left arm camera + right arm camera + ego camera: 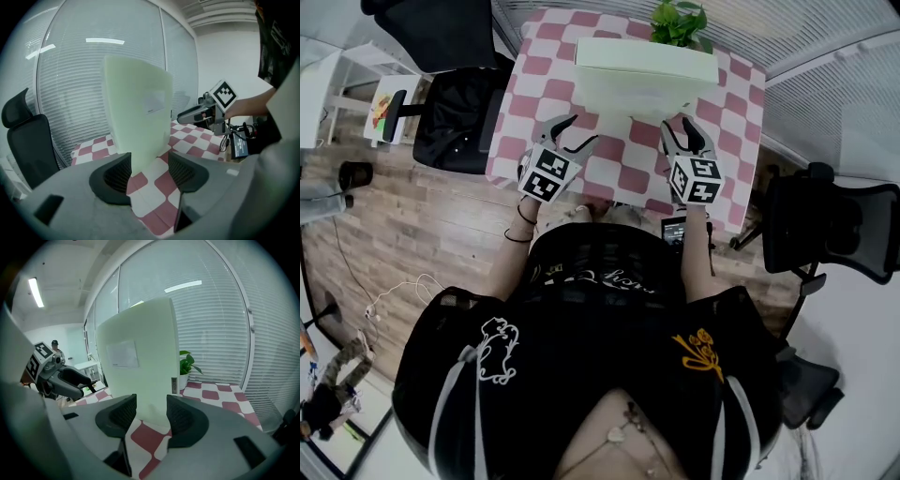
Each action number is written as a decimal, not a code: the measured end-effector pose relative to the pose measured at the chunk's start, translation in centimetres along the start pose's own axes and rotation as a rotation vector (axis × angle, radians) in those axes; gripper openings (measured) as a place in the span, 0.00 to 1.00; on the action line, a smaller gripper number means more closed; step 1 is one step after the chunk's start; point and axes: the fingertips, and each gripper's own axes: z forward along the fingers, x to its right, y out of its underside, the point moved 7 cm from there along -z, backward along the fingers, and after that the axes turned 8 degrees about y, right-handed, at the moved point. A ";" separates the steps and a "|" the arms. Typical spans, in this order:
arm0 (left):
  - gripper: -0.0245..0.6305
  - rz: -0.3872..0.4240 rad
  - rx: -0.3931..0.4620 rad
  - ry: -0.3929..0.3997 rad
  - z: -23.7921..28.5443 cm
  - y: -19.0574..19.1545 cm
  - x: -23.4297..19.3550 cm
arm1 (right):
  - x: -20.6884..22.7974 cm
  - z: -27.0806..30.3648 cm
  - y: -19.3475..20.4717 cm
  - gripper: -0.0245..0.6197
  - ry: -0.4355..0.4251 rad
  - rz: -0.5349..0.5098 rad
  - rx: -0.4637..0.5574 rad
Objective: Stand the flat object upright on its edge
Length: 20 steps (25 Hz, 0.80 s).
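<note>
The table (741, 103) had the panel (645, 70) already up on its long edge near the middle, so the job looked basically done. The left gripper (579, 131) and right gripper (684, 127) sat just in front of it, jaws apart, gripping nothing. All that seemed left was backing off without tipping it.

Flat object (140, 394) label (123, 354) unreadable, shirt script (609, 277) illegible

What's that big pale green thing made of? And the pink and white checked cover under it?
The green board looks like smooth, matte plastic, or maybe coated card: its colour is even, with no shine or grain. The checked cover looks like thin cloth or vinyl: it lies flat with faint creases and hangs over the edge.
</note>
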 end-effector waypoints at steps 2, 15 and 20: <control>0.41 0.009 0.016 0.017 -0.8 0.0 0.7 | -0.9 -0.7 0.2 0.35 0.003 0.001 0.005; 0.28 0.016 0.093 0.110 -6.6 2.5 3.9 | -9.1 -6.9 1.6 0.21 0.010 0.032 0.025; 0.25 -0.012 0.126 0.154 -8.8 4.1 4.5 | -12.7 -9.1 2.6 0.16 0.013 0.037 0.024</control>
